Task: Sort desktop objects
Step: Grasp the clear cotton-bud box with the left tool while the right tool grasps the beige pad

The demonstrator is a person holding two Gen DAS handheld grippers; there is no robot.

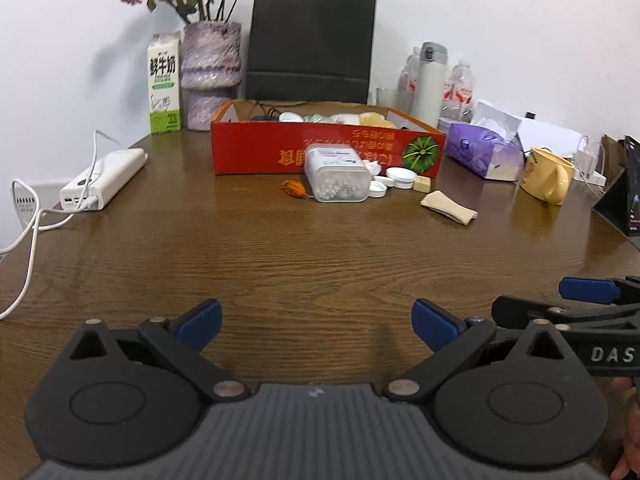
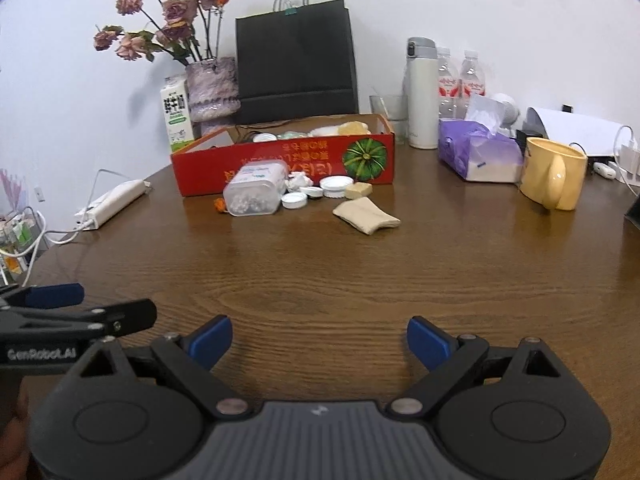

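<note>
Both tools L (image 1: 317, 322) & R (image 2: 320, 340) agape, empty, above table (image 1: 280, 248).

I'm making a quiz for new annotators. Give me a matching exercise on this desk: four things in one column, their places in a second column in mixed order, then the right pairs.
Things:
1. milk carton
2. yellow mug
3. clear jar of white beads
4. power bank

Places:
A. lying on its side in front of the red box
B. left edge of the table, cable plugged in
C. beside the flower vase, by the wall
D. right of the purple tissue pack

Pairs: 1-C, 2-D, 3-A, 4-B
</note>
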